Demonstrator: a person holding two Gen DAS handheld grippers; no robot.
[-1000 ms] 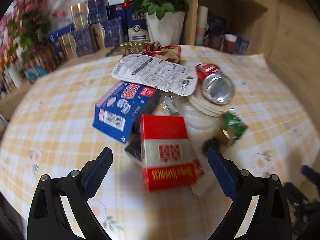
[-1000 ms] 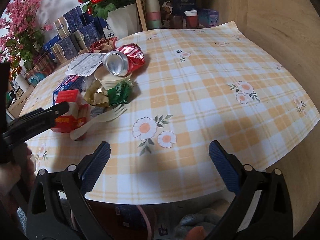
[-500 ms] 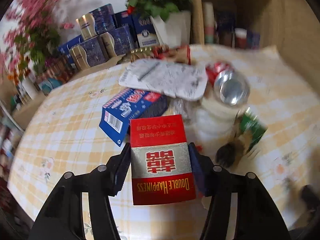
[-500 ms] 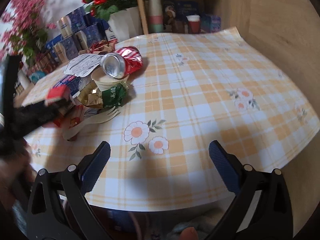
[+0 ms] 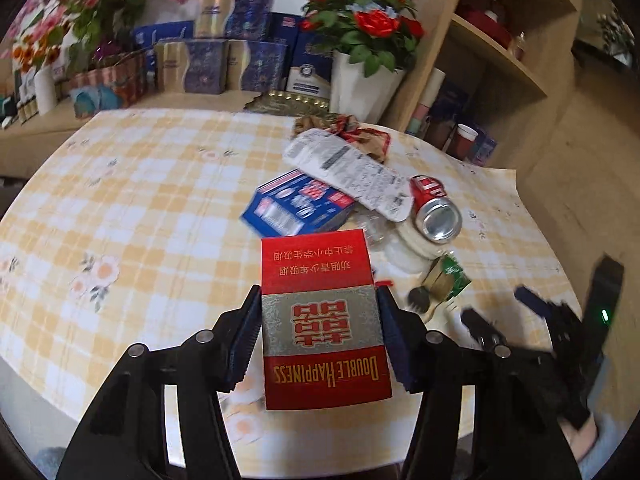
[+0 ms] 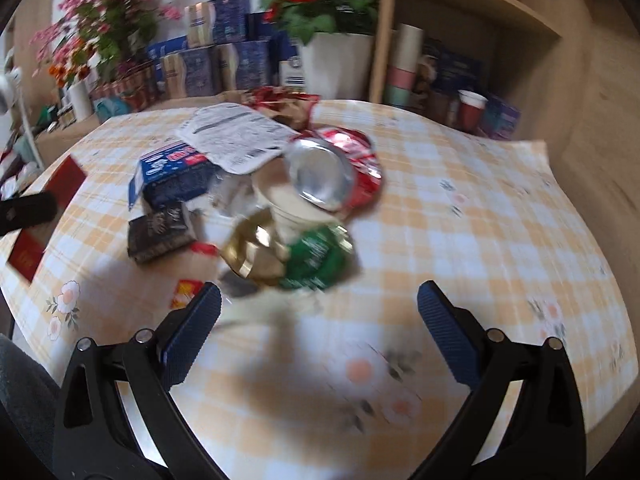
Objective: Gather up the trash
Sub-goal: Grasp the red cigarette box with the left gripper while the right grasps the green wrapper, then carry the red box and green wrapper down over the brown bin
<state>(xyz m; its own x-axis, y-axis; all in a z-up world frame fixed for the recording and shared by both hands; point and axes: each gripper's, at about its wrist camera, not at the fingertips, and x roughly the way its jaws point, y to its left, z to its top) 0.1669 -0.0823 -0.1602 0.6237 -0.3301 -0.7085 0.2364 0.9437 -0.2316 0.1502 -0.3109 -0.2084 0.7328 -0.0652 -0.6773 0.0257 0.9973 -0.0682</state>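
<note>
Left claw clamped on red cigarette pack; right claw wide apart, empty.

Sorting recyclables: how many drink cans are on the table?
1: a crushed red can lies on its side in the trash pile, open end facing the cameras. Others may be hidden under the paper.

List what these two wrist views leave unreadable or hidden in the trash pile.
- White cup: right wrist view; crushed can and motion blur cover most of it.
- Black packet: its print is blurred in the right wrist view.
- Blue box: left wrist view; the printed sheet overlaps its far corner.
- Table beneath the red pack: hidden by the pack in the left gripper.
</note>
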